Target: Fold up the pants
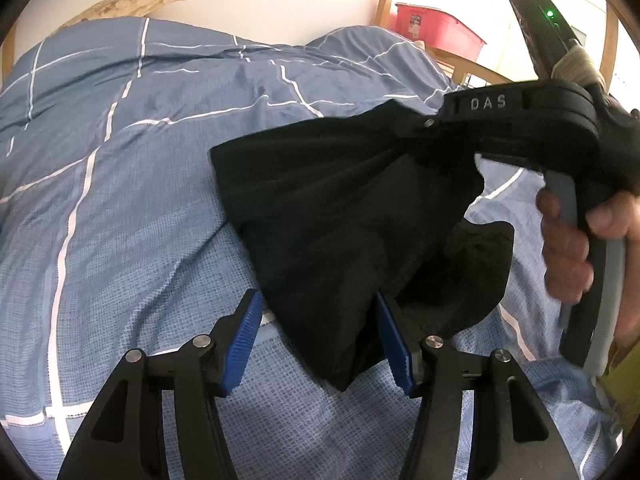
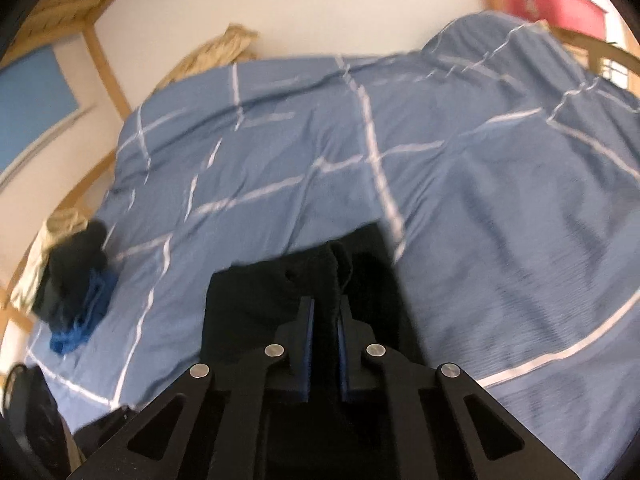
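Pants: I see the black pants [image 1: 344, 216] lifted partly off the bed, one end drawn up toward the upper right of my left wrist view and the rest hanging down in a loose fold whose lowest corner dips between my left gripper's fingers. In my right wrist view the same dark cloth [image 2: 280, 280] bunches up just ahead of the fingers.

Left gripper: my left gripper [image 1: 322, 344] stands about half open, its blue pads [image 1: 244, 344] on either side of the hanging cloth. The right-hand pad is touching or very nearly touching the fabric; the other stands clear, so I have no hold here.

Right gripper: my right gripper [image 2: 325, 340] is closed down to a narrow slit with a ridge of the pants pinched between its pads. From my left camera I see its black body [image 1: 520, 128] reaching in from the right, the cloth gathered at its tip.

Hand: a hand [image 1: 576, 240] is wrapped around the grey handle of that right gripper.

Bed: a blue cover with white lines [image 1: 120, 184] lies under everything, rumpled toward the far wall.

Other clothes: a small heap of dark, blue and pale garments [image 2: 76, 284] sits at the bed's left edge, well apart from the pants.

Background: a red box [image 1: 436, 28] sits beyond the bed's far corner.
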Demonstrator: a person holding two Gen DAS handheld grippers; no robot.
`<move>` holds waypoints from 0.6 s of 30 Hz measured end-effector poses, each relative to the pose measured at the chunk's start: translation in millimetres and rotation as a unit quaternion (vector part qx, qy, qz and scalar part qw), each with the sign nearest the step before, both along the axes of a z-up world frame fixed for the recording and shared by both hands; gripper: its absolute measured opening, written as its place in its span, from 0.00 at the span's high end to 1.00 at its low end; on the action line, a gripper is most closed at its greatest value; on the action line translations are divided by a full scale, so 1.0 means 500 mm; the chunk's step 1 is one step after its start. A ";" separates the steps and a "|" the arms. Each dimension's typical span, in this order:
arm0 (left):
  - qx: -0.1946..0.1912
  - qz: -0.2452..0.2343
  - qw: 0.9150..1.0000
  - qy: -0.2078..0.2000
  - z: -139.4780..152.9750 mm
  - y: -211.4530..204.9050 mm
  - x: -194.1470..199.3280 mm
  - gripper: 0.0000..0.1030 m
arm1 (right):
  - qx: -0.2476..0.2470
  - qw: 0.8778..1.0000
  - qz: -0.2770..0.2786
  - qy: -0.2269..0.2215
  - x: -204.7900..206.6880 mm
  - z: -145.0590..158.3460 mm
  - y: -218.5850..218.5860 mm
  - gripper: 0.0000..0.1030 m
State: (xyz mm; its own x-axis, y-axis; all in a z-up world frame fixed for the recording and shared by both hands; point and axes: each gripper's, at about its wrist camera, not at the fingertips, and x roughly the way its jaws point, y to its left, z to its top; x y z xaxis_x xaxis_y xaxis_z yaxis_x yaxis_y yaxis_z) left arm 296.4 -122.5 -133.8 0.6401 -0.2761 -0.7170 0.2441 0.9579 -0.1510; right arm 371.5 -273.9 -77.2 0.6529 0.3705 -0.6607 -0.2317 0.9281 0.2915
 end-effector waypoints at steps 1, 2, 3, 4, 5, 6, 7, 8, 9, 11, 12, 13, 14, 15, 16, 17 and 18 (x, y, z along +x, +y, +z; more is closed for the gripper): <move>0.002 -0.001 1.000 0.000 -0.001 -0.002 0.000 0.44 | -0.005 1.000 -0.012 -0.002 0.003 0.003 -0.010 0.90; 0.004 -0.001 1.000 0.000 -0.002 -0.004 0.000 0.43 | -0.005 1.000 -0.016 0.002 0.006 0.002 -0.017 0.90; 0.007 -0.001 1.000 0.001 -0.003 -0.005 0.000 0.43 | -0.004 1.000 -0.019 0.009 0.011 -0.002 -0.024 0.90; 0.009 -0.001 1.000 0.003 -0.005 -0.006 0.001 0.43 | -0.007 0.999 -0.025 0.019 0.016 -0.009 -0.030 0.90; 0.010 -0.002 1.000 0.004 -0.006 -0.006 0.001 0.43 | -0.012 0.999 -0.032 0.028 0.021 -0.019 -0.036 0.90; 0.010 -0.002 1.000 0.005 -0.007 -0.006 0.002 0.43 | -0.016 0.999 -0.035 0.036 0.025 -0.029 -0.041 0.90; 0.011 -0.002 1.000 0.006 -0.007 -0.007 0.003 0.43 | -0.017 0.998 -0.036 0.040 0.026 -0.034 -0.044 0.90; 0.011 -0.002 1.000 0.006 -0.007 -0.007 0.004 0.42 | -0.016 0.998 -0.040 0.044 0.027 -0.041 -0.047 0.89; 0.011 -0.002 1.000 0.008 -0.008 -0.006 0.005 0.42 | -0.014 0.998 -0.046 0.047 0.028 -0.046 -0.050 0.89; 0.012 -0.001 1.000 0.011 -0.010 -0.007 0.006 0.41 | -0.011 0.997 -0.057 0.049 0.031 -0.051 -0.057 0.86; 0.012 0.000 1.000 0.013 -0.011 -0.006 0.007 0.40 | -0.012 0.997 -0.060 0.051 0.032 -0.053 -0.060 0.82; 0.013 0.000 1.000 0.014 -0.010 -0.007 0.006 0.39 | -0.025 0.996 -0.070 0.052 0.031 -0.053 -0.061 0.68; 0.015 0.000 1.000 0.017 -0.011 -0.008 0.006 0.38 | -0.037 0.995 -0.079 0.050 0.027 -0.054 -0.064 0.55; 0.017 -0.003 1.000 0.021 -0.010 -0.009 0.005 0.38 | -0.045 0.994 -0.087 0.048 0.024 -0.053 -0.066 0.51; 0.015 -0.011 0.999 0.028 -0.006 -0.009 0.003 0.38 | -0.046 0.994 -0.092 0.047 0.020 -0.052 -0.071 0.47; 0.010 -0.020 0.999 0.036 0.001 -0.009 0.000 0.38 | -0.044 0.993 -0.097 0.048 0.014 -0.049 -0.078 0.46; 0.004 -0.028 0.999 0.035 0.013 -0.008 -0.007 0.38 | -0.043 0.993 -0.101 0.049 0.009 -0.047 -0.082 0.45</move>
State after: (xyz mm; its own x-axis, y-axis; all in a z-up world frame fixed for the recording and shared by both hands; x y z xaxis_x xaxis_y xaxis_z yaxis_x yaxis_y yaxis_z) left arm 292.7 -126.4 -127.3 0.5709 -0.3047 -0.7623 0.2872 0.9440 -0.1622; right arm 376.0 -315.0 -100.6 0.6394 0.1787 -0.7479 -0.0131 0.9750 0.2217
